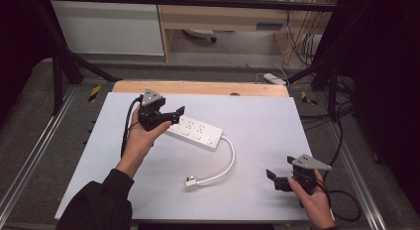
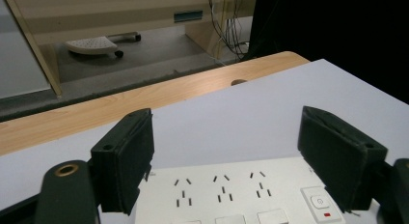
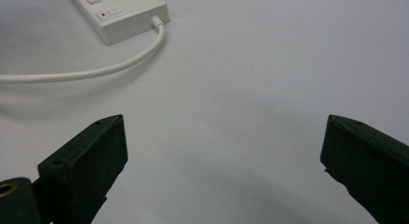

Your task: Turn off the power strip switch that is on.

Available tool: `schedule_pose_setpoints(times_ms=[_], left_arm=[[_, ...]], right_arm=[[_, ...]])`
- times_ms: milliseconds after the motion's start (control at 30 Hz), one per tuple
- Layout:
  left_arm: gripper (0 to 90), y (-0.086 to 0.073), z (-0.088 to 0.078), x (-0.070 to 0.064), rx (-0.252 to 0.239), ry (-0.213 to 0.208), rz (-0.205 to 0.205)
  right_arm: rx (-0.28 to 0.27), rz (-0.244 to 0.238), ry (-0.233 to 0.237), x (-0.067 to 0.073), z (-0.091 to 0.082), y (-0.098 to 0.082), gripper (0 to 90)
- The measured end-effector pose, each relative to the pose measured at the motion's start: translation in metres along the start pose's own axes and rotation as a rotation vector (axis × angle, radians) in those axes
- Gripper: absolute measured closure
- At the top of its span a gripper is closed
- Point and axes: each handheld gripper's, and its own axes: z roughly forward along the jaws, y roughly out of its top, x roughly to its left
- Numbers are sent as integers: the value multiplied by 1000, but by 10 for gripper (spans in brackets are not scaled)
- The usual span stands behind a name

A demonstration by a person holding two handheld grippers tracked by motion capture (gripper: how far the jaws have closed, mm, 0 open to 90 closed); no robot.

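Observation:
A white power strip (image 1: 195, 132) lies slantwise on the white tabletop (image 1: 262, 121). Its white cable (image 1: 229, 163) curls forward to a plug (image 1: 190, 183). My left gripper (image 1: 177, 116) is open and hovers at the strip's left end. In the left gripper view the power strip (image 2: 226, 190) with its sockets and switch lies just below and between the jaws of the left gripper (image 2: 226, 132). My right gripper (image 1: 279, 166) stands open near the front right, apart from the cable. The right gripper (image 3: 224, 132) has bare tabletop between its jaws, with the strip's switch end (image 3: 128, 14) and cable (image 3: 96, 72) farther off.
A wooden strip (image 1: 198, 87) borders the table's far edge. Black frame posts (image 1: 59, 66) stand at the back corners. Behind is a wooden cabinet (image 1: 218, 17), with loose wires (image 1: 302, 41) on the floor. The right gripper's cable (image 1: 346, 200) loops past the right table edge.

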Motion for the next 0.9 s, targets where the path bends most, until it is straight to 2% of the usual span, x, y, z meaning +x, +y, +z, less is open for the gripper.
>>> schedule_pose_setpoints(times_ms=[300, 633, 900], left_arm=[[262, -1, 5, 1, 0, 7, 1], [420, -4, 12, 6, 4, 23, -8], [587, -7, 19, 10, 22, 14, -11]], right_arm=[[4, -5, 1, 0, 1, 0, 31], [8, -4, 2, 1, 2, 0, 32], [8, -7, 3, 0, 2, 0, 32]])
